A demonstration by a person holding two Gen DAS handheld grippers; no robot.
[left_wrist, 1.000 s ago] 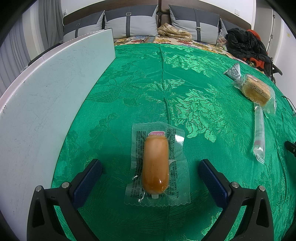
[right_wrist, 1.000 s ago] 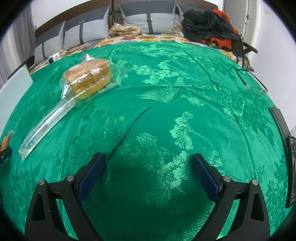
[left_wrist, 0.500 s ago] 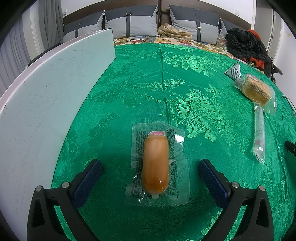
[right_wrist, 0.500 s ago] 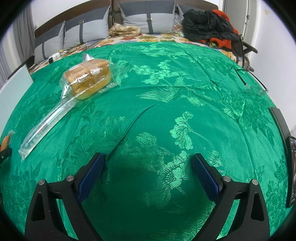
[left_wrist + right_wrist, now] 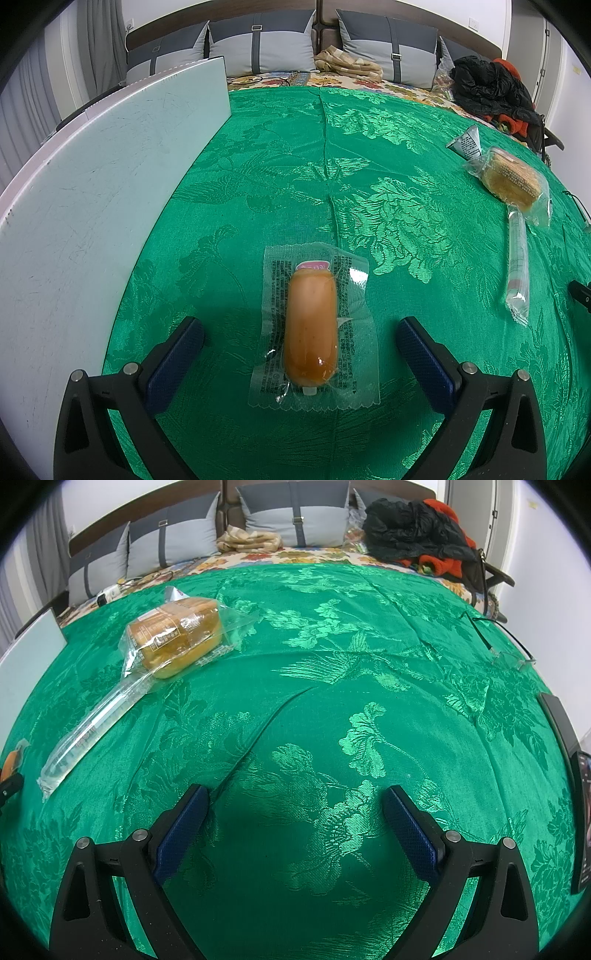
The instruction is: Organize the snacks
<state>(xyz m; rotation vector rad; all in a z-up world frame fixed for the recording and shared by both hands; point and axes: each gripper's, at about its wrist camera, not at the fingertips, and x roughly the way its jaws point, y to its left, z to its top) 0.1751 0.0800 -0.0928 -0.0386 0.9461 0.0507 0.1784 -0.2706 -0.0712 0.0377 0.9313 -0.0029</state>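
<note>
Green brocade cloth (image 5: 369,155) covering the surface. On it: wrapped sausage (image 5: 311,325) at 6 o'clock; white board (image 5: 92,206) at 9; cake (image 5: 511,179), clear tube pack (image 5: 517,266) and small sachet (image 5: 466,142) at 2–3.

From my end the green cloth (image 5: 369,155) is shiny woven brocade, the sausage wrapper (image 5: 314,328) and bread bag (image 5: 177,638) are glossy clear plastic, the white board (image 5: 92,206) looks matt and scuffed, and my left hand-held gripper (image 5: 300,334) pads (image 5: 424,365) are textured blue
</note>
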